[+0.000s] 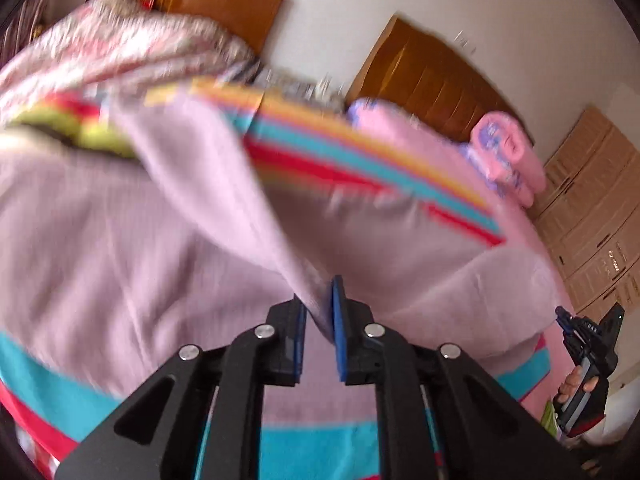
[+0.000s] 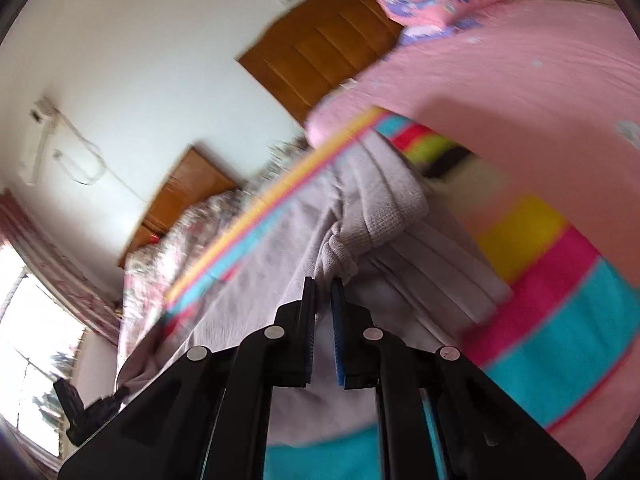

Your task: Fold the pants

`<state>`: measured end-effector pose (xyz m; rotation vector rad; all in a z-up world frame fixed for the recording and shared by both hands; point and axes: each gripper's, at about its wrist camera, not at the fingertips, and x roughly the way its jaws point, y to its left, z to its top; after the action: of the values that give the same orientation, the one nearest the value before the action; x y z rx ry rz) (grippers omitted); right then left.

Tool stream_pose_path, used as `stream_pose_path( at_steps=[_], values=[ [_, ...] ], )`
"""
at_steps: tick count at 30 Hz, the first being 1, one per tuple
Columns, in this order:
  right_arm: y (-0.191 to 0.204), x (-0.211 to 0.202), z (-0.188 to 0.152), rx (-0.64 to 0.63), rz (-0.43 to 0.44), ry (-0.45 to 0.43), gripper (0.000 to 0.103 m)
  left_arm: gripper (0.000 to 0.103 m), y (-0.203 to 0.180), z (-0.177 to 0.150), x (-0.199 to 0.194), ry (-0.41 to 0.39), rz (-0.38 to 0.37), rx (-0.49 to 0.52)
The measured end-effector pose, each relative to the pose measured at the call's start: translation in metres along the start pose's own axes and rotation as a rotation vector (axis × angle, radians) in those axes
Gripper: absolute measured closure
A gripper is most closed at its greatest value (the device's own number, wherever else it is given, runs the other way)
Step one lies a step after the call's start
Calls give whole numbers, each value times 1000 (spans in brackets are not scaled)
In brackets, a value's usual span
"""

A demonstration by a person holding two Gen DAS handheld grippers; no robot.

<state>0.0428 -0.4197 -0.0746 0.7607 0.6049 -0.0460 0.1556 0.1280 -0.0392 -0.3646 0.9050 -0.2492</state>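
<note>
Left gripper [image 1: 319, 300] — right gripper [image 2: 323, 294], clamping pants [image 1: 168, 216]

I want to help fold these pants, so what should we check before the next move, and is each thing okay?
1. Left gripper pinching the pants: ok, cloth sits between its pads.
2. Right gripper pinching the pants: ok, shut on the cloth.
3. Pants lifted off the striped blanket: ok, partly.
4. Pants smooth: not ok, bunched near the right gripper.
5. Both legs lined up: cannot tell, too blurry.
</note>
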Motion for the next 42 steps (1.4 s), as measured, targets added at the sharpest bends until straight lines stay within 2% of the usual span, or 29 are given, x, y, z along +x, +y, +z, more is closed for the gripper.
stream_pose_path(
  at_steps=[2, 3, 5, 7, 8, 9, 10, 11, 12, 15, 19, 23, 24, 28, 31, 32, 33, 35, 38, 41, 42],
  values=[
    [-20, 11, -13, 51, -53, 52, 93, 89, 12, -17, 24, 58, 32, -28],
    [-26, 15, -18, 61, -63, 59, 93, 88, 12, -19, 23, 31, 32, -17],
    [-29, 17, -21, 83, -54, 58, 92, 86, 13, -9, 23, 30, 13, -15],
    [-25, 15, -20, 78, -51, 52, 84, 67, 16, -2, 18, 11, -11, -31],
    [-23, 15, -18, 70, -57, 59, 82, 50, 19, 1, 15, -2, -12, -42],
    [-20, 16, -19, 66, -57, 65, 72, 42, 21, 0, 11, -18, -16, -58],
    [-20, 17, -18, 67, -44, 72, 50, 40, 25, 1, 8, -28, -29, -83],
    [-19, 18, -18, 74, -16, 78, 42, 38, 28, -4, 5, -38, -50, -113],
    [-16, 18, -19, 76, 1, 74, 41, 38, 32, -3, 4, -37, -69, -137],
    [-11, 23, -19, 32, -30, 74, 43, 38, 35, -3, 2, -38, -89, -162],
    [-16, 28, -17, 66, -29, 75, 62, 38, 25, 4, 3, -18, -108, -153],
    [-22, 32, -19, 69, -37, 78, 70, 38, 13, 15, 10, 18, -95, -140],
    [-23, 33, -19, 70, -34, 79, 70, 39, 9, 18, 13, 25, -77, -133],
    [-27, 32, -21, 66, -28, 78, 70, 39, 1, 31, 38, 100, 101, -109],
    [-31, 32, -21, 77, -18, 75, 75, 41, 8, 35, 49, 132, 143, -151],
    [-32, 32, -22, 79, -17, 73, 76, 48, 7, 36, 49, 133, 158, -141],
    [-33, 32, -22, 81, -17, 71, 78, 68, 6, 35, 48, 129, 186, -123],
    [-36, 32, -23, 84, -18, 65, 82, 91, 9, 34, 46, 116, 215, -101],
    [-40, 33, -24, 94, -9, 62, 84, 93, 31, 32, 39, 116, 133, -184],
    [-43, 32, -24, 99, -3, 61, 86, 85, 42, 25, 39, 124, 144, -202],
    [-43, 32, -25, 99, -4, 60, 86, 86, 42, 24, 41, 124, 145, -201]
  ],
)
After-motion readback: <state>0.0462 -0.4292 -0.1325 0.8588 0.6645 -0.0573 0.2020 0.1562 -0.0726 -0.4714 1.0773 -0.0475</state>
